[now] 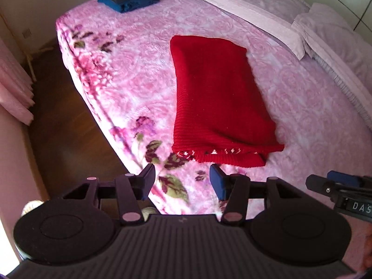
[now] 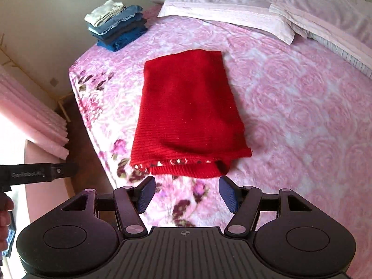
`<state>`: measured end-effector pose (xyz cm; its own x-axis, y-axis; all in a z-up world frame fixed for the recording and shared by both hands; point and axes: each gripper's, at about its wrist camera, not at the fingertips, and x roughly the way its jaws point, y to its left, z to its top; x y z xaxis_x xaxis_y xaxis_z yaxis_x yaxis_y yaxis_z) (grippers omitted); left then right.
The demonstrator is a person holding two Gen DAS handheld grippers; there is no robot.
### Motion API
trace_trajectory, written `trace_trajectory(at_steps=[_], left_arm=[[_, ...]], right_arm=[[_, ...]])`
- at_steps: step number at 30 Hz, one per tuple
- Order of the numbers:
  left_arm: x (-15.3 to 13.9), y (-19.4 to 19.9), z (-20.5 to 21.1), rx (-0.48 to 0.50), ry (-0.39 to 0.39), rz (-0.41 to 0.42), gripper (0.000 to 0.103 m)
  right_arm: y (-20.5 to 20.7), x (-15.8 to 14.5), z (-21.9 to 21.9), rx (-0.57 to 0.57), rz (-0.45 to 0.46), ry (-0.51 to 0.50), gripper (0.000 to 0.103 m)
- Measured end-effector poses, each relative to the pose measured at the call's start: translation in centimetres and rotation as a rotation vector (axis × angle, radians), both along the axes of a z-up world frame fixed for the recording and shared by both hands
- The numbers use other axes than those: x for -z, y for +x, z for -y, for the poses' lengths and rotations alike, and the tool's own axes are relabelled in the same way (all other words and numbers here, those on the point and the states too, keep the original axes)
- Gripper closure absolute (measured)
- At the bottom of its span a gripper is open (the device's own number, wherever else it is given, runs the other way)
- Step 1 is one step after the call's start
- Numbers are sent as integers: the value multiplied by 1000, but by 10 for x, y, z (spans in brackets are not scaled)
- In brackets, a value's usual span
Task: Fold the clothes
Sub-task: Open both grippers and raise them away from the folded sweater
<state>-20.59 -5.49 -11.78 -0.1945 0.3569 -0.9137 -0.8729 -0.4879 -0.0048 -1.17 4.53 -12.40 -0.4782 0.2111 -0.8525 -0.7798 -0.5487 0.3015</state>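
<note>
While both claws hang above the near edge of the bed (image 2: 290, 121), each stands with its jaws well apart and nothing between them. The left claw (image 1: 182, 181) hovers over the flowered border of the pink blanket (image 1: 130, 74), with the floor (image 1: 60, 125) below and to its left. The right claw (image 2: 187, 194) sits just short of the near hem of the red knitted garment (image 2: 188, 114), not touching it. That garment lies folded into a long rectangle on the blanket, straight ahead of the right claw and ahead and slightly right of the left one. Farther off, ahead and to the left, a stack of folded clothes (image 2: 117, 30) rests near the bed's far corner. Pale pillows (image 2: 232, 4) lie beyond, ahead and to the right.
</note>
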Motion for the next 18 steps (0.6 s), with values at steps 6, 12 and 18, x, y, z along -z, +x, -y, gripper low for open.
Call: trace_trajectory(at_steps=[6, 12, 18], left_arm=[[-7, 23, 8, 2, 16, -37, 55], [-17, 37, 16, 7, 35, -74, 55], [-19, 44, 30, 8, 25, -96, 54]], right_arm=[[7, 0, 10, -72, 52, 4, 39], [16, -2, 15, -105, 62, 14, 39], [21, -3, 25, -123, 59, 3, 39]])
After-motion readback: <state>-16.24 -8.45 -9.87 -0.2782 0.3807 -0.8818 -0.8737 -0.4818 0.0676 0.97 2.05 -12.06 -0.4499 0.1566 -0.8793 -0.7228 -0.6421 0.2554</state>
